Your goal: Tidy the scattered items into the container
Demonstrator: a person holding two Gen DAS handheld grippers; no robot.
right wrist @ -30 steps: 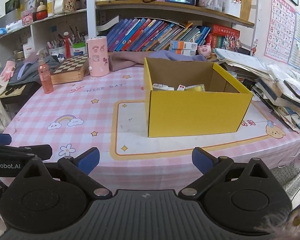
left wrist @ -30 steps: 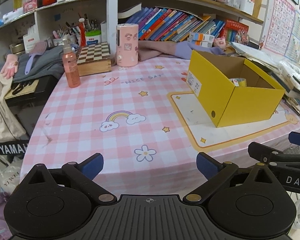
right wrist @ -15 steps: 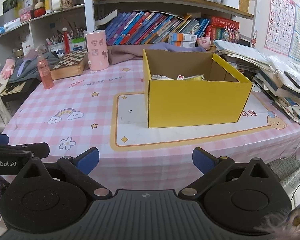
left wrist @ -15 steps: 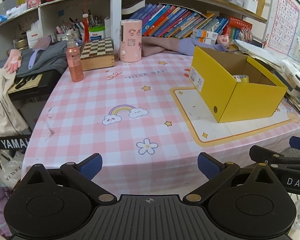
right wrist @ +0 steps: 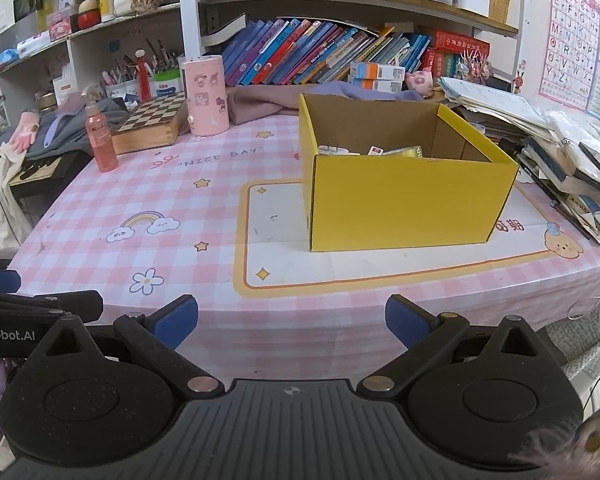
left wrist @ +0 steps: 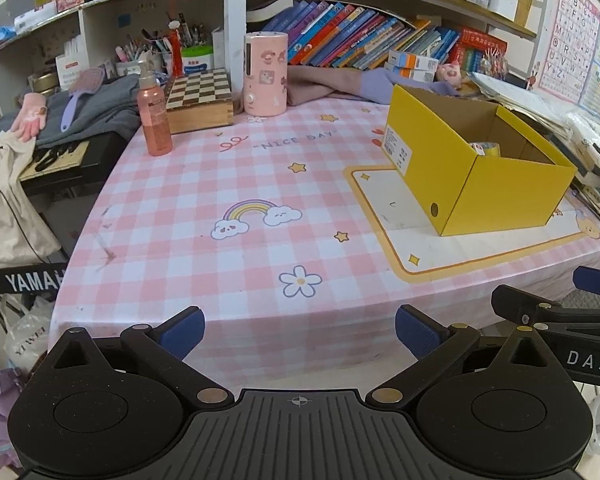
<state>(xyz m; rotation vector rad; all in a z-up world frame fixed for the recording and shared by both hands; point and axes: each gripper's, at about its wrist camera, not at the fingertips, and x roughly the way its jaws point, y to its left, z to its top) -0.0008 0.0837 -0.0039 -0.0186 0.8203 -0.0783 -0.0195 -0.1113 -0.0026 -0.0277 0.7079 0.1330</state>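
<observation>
Left gripper hung off the near table edge, blue-padded fingers spread wide, nothing between them. From this view I noted the open yellow cardboard box on the cream mat, right of centre on the pink checked tablecloth. A roll of clear tape showed inside against the near wall. Far left stood a pink pump bottle, just beside a wooden chessboard case, then a pink cylindrical canister. The right gripper's arm crossed the lower right corner.

Right gripper likewise sat wide apart and empty, short of the table. I saw the yellow box dead ahead, small packets visible over its front wall; I couldn't identify them. Stacked papers and books lay to its right.
</observation>
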